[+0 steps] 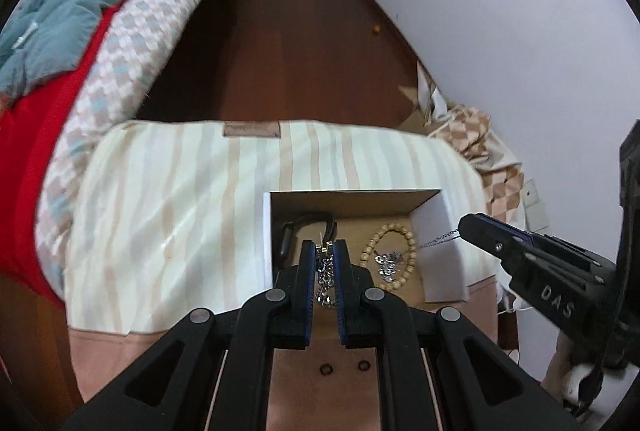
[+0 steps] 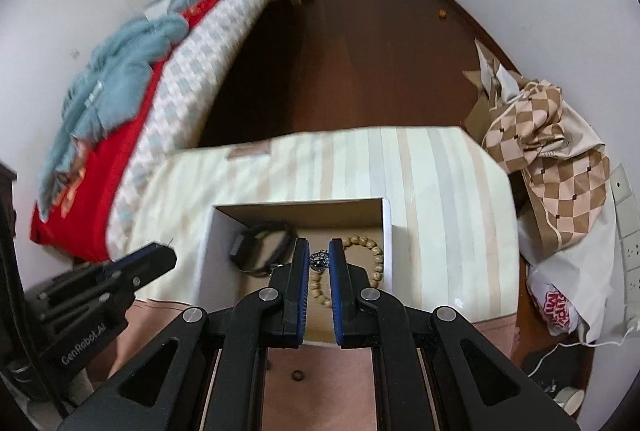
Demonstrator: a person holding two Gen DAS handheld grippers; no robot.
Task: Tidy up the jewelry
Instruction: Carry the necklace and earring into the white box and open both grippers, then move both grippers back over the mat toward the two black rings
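Note:
An open white box (image 1: 267, 231) with a brown inside stands on a striped cloth. In it lie a wooden bead bracelet (image 1: 404, 231), a small silver piece (image 1: 386, 263) and a black band (image 1: 287, 237). My left gripper (image 1: 325, 245) is shut on a silver chain bracelet (image 1: 326, 277), over the box. My right gripper (image 1: 460, 227) comes in from the right, shut on a thin silver chain (image 1: 438, 240) that hangs over the box's right wall. In the right wrist view my right gripper (image 2: 319, 245) holds a silver pendant (image 2: 319, 260) above the bead bracelet (image 2: 376, 255) and the black band (image 2: 260, 249).
The box sits on a striped cream surface (image 1: 168, 199) with a pink front. A bed with red, checked and blue bedding (image 1: 100, 43) is at the left. Dark wood floor (image 1: 304, 55) lies beyond. Checked bags (image 2: 560, 183) are piled at the right by the wall.

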